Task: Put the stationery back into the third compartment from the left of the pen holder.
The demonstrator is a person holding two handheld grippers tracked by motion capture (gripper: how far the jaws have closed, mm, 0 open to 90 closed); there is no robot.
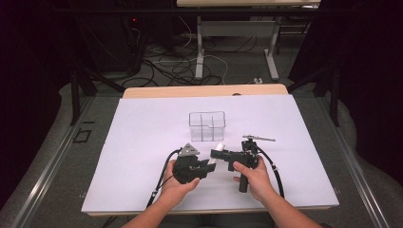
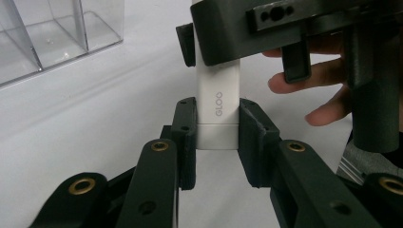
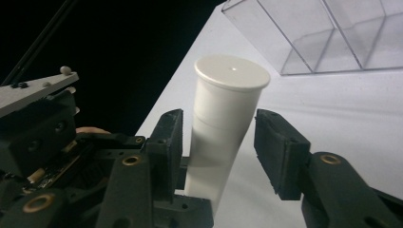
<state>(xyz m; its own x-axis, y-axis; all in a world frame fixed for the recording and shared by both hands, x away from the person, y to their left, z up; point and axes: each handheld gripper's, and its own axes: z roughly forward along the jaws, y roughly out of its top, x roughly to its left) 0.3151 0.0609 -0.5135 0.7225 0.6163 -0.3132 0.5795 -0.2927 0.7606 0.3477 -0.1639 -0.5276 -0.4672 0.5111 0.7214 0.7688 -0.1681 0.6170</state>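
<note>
I see the table with a clear divided box behind my tongs. Left tongs pinch the white glue stick, held between both tools; right tongs stand open around it. I judge the handover half done, boxing left.

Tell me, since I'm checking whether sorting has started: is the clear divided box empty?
Seemingly empty: the clear divided box shows bare compartments in the high view; the glue stick is outside, between both claws.
</note>
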